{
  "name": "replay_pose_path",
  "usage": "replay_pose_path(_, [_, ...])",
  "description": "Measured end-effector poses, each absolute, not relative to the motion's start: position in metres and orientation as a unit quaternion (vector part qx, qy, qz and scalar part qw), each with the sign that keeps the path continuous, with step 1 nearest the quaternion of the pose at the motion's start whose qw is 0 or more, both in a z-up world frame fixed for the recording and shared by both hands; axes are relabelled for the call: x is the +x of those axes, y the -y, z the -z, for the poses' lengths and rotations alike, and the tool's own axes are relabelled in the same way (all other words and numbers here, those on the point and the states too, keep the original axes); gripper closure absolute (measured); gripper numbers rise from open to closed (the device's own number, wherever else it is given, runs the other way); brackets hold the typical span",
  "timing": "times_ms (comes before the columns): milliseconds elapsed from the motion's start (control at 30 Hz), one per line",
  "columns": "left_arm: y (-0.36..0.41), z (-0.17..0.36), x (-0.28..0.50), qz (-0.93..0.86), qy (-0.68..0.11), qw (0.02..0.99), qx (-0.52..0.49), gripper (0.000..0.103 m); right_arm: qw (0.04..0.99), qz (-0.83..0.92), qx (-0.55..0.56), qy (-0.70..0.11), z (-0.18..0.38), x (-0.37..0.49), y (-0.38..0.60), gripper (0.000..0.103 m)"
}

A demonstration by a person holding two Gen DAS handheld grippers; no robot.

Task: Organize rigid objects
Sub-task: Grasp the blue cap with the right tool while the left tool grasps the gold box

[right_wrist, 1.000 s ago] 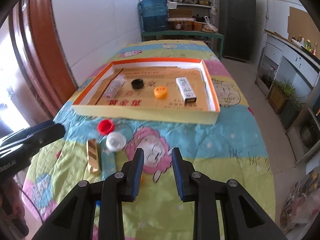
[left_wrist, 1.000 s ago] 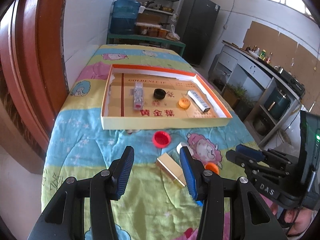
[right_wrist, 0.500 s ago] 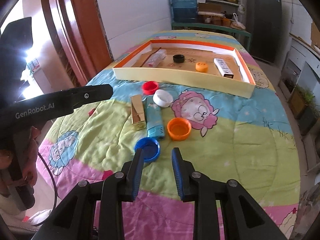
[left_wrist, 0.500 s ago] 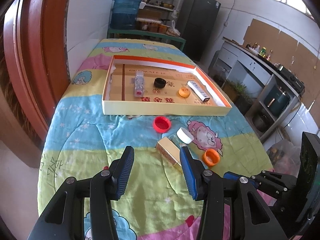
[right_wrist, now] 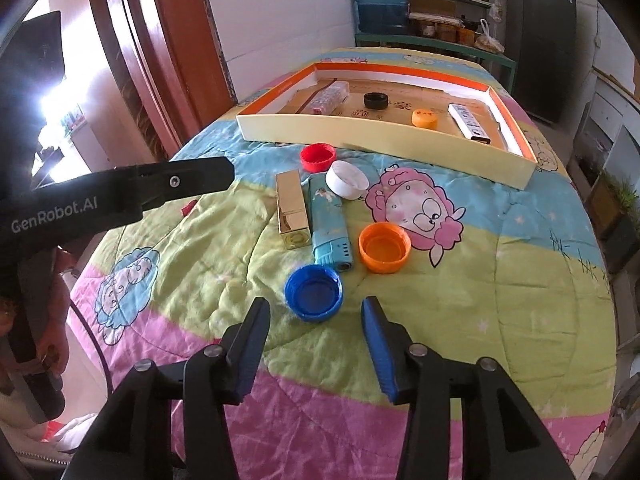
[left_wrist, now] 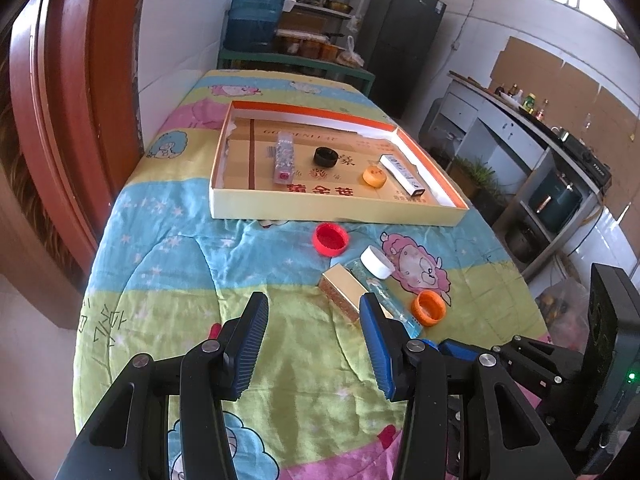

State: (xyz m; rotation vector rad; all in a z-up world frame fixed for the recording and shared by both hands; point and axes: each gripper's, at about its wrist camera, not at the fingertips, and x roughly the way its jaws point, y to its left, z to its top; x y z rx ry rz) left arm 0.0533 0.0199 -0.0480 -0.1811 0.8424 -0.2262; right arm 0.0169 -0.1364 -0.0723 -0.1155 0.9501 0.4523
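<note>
The right gripper (right_wrist: 316, 314), jaws opening and holding nothing, points at the blue bottle cap (right_wrist: 313, 293) lying on the blanket (right_wrist: 500, 280) just ahead at twelve o'clock, much nearer to it than the half-open, empty left gripper (left_wrist: 312, 312).

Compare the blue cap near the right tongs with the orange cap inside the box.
The blue cap lies on the quilt outside the box; the small orange cap lies inside it. The blue cap lies hollow side up; the orange cap lies closed top up, with a mark on it. The blue cap lies just ahead of the right tongs, whose jaws are opening; the orange cap lies far from them. Both are round plastic caps.
</note>
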Motion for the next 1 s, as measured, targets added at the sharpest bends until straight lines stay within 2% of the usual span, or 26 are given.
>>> replay_pose_path(267, [-0.018, 0.053, 0.06, 0.116, -0.417, 0.897, -0.092, 0.054, 0.864, -0.211, -0.071, -0.451, 0.074, 0.026, 0.128, 0.057])
replay_pose_path(300, [-0.016, 0.053, 0.061, 0.119, -0.418, 0.896, -0.094, 0.054, 0.865, -0.21, -0.073, -0.45, 0.075, 0.026, 0.127, 0.06])
replay_pose_path(333, [-0.013, 0.055, 0.062, 0.123, -0.42, 0.894, -0.097, 0.054, 0.866, -0.209, -0.077, -0.449, 0.075, 0.026, 0.127, 0.07])
replay_pose_path(367, [-0.01, 0.055, 0.064, 0.124, -0.422, 0.893, -0.097, 0.054, 0.866, -0.208, -0.08, -0.447, 0.074, 0.027, 0.127, 0.073])
replay_pose_path(1000, [0.042, 0.076, 0.081, 0.053, -0.427, 0.9, -0.067, 0.054, 0.873, -0.218, -0.042, -0.434, 0.076, 0.017, 0.162, 0.073])
